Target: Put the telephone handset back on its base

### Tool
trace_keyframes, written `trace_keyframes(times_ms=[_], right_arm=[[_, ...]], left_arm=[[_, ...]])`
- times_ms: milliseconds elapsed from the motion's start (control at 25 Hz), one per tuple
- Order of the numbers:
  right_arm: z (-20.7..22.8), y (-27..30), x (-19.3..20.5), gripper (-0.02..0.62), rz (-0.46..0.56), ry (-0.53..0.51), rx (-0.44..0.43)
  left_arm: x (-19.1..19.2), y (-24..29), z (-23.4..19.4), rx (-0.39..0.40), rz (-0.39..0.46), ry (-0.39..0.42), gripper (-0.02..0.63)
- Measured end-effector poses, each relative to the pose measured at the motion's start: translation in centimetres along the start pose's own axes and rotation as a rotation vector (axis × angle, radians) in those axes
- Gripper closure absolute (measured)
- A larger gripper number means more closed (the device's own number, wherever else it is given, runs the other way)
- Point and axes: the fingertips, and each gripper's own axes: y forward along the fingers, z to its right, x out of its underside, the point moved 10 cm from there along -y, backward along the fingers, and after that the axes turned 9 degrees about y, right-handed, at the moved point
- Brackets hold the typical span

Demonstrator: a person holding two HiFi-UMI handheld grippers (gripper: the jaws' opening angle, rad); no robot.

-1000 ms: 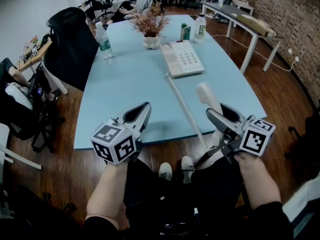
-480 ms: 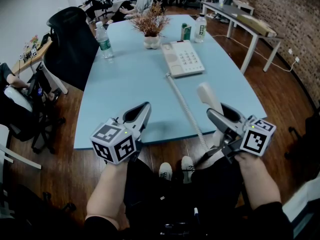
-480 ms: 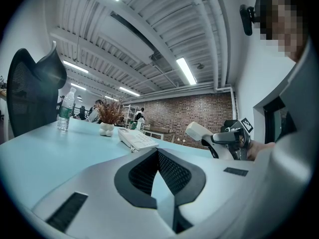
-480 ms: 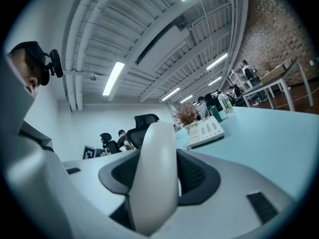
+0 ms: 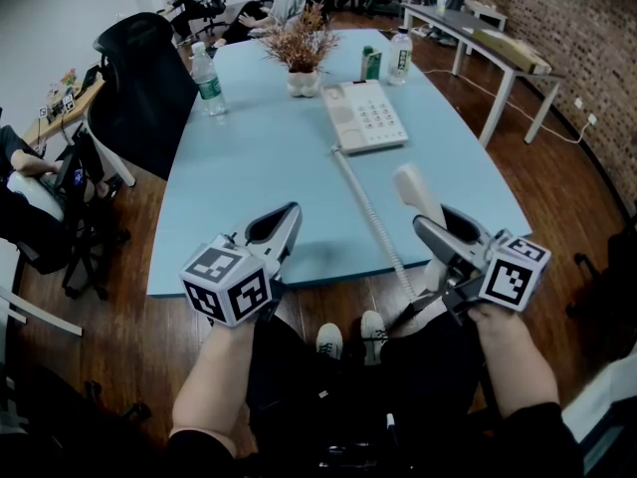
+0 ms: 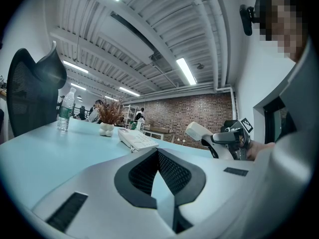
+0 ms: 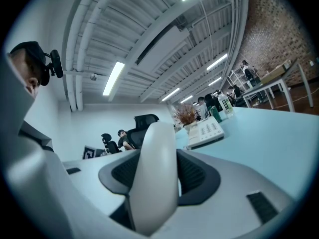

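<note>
The white telephone base (image 5: 363, 116) lies flat on the light blue table (image 5: 259, 177), towards its far side, with the keypad up. A coiled cord (image 5: 368, 212) runs from it over the table's near edge. My right gripper (image 5: 438, 229) is shut on the white handset (image 5: 414, 192), which stands upright above the table's near right edge. In the right gripper view the handset (image 7: 157, 173) fills the gap between the pads, with the base (image 7: 205, 131) far ahead. My left gripper (image 5: 284, 217) hovers at the near edge, shut and holding nothing (image 6: 158, 156).
Behind the base stand a dried plant in a white vase (image 5: 299, 58), a green can (image 5: 369, 63) and a bottle (image 5: 398, 56). Another water bottle (image 5: 204, 80) is at the far left. A black office chair (image 5: 139, 88) stands left of the table. People sit further back.
</note>
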Motion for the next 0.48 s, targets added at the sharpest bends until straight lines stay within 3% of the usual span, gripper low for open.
trace_keyframes(times_ms=[480], right_arm=[[-0.1, 0.0, -1.7, 0.357, -0.002, 0.001, 0.006]], left_arm=[[-0.6, 0.0, 0.5, -0.012, -0.005, -0.013, 0.611]])
